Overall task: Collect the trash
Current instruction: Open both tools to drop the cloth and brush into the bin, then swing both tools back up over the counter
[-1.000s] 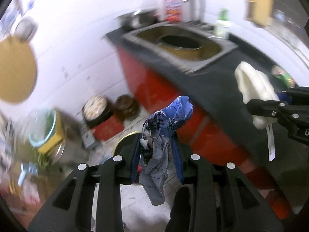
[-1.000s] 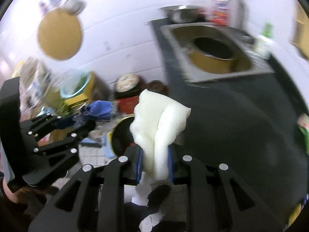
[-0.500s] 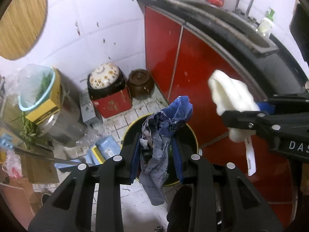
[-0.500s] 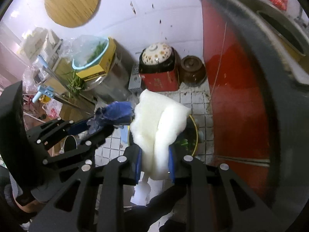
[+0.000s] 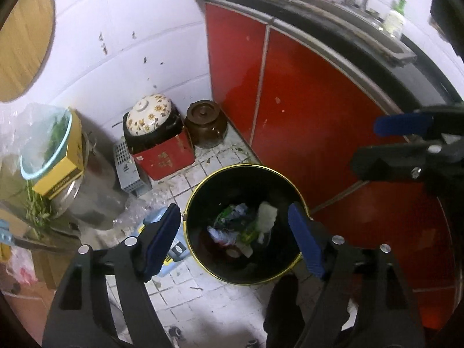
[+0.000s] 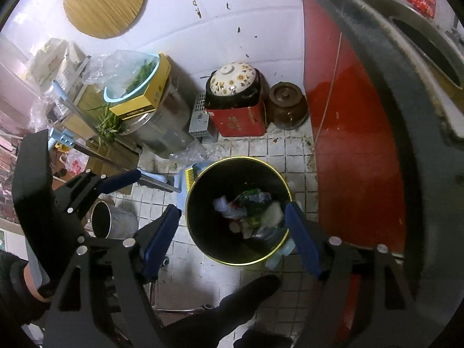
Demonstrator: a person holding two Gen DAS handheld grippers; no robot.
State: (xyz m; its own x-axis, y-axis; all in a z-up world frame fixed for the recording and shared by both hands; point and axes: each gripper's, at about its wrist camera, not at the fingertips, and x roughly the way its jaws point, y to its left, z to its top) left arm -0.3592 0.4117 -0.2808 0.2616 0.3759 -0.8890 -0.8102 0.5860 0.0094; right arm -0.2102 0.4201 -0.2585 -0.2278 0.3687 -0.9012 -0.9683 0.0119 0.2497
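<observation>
Hovering over bin (image 5: 203, 258) on tiled floor (image 5: 203, 298) | red cabinet (image 5: 304, 101) beside | both tongs just released, empty

White tiled wall (image 5: 121, 43), dirt-specked; round bamboo mat (image 6: 104, 1) hanging on it. Red cabinets (image 5: 290, 101) under black counter (image 5: 348, 49). Grimy small-tile floor (image 6: 290, 148), cluttered corner.
</observation>
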